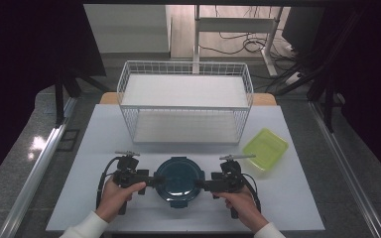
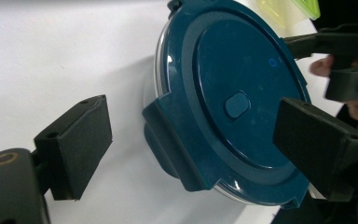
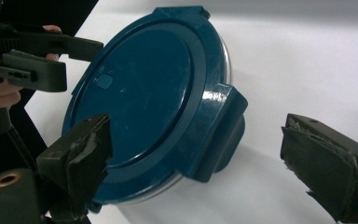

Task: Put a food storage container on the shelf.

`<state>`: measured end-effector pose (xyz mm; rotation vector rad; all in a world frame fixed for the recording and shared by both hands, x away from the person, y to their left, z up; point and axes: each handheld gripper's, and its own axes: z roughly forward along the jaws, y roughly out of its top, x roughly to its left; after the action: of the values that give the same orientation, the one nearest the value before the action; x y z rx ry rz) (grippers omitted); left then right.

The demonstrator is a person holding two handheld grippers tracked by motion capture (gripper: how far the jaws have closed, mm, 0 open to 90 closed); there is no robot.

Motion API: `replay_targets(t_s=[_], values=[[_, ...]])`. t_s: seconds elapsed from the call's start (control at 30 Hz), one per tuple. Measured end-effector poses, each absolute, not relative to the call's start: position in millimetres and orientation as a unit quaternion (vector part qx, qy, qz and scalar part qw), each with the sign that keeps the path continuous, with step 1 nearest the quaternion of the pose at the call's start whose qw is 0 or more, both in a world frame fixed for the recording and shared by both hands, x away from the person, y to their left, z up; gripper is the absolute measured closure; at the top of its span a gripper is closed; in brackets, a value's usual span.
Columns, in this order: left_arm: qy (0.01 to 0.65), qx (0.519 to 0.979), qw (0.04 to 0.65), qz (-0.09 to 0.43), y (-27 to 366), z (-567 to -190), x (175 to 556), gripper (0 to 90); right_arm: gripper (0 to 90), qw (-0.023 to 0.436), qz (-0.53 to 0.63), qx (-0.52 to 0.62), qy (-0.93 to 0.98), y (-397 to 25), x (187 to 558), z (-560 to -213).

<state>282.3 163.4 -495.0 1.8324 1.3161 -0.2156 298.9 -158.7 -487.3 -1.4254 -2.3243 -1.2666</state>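
Observation:
A round clear container with a dark blue lid [image 1: 178,181] sits near the table's front edge. My left gripper [image 1: 155,179] is at its left rim and my right gripper [image 1: 201,185] at its right rim. In the left gripper view the left gripper [image 2: 196,121] is open, with a lid latch tab [image 2: 168,144] between its wide-apart jaws; one jaw hangs over the lid [image 2: 242,70]. In the right gripper view the right gripper [image 3: 200,135] is open too, straddling the opposite latch tab [image 3: 221,130] of the lid [image 3: 140,88].
A white wire basket shelf [image 1: 185,101] stands behind the container at the middle of the table. A yellow-green tray [image 1: 265,147] lies to the right, close to the basket's corner. The white tabletop [image 1: 297,198] ends just in front of the hands.

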Motion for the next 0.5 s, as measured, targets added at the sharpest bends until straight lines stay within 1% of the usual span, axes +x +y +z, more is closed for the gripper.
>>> replay_targets(t_s=[0.1,0.27,0.5], values=[[0.529,0.730,0.421,-0.099,163,-498,283,11.4,8.6,0.088,-0.416,-0.476,-0.769,-153,303,-493],[0.528,0.728,0.422,-0.115,161,-504,285,12.2,8.1,0.103,-0.410,-0.476,-0.771,-147,306,-497],[0.530,0.718,0.423,-0.158,156,-514,288,13.5,8.0,0.141,-0.403,-0.485,-0.763,-142,313,-507]])
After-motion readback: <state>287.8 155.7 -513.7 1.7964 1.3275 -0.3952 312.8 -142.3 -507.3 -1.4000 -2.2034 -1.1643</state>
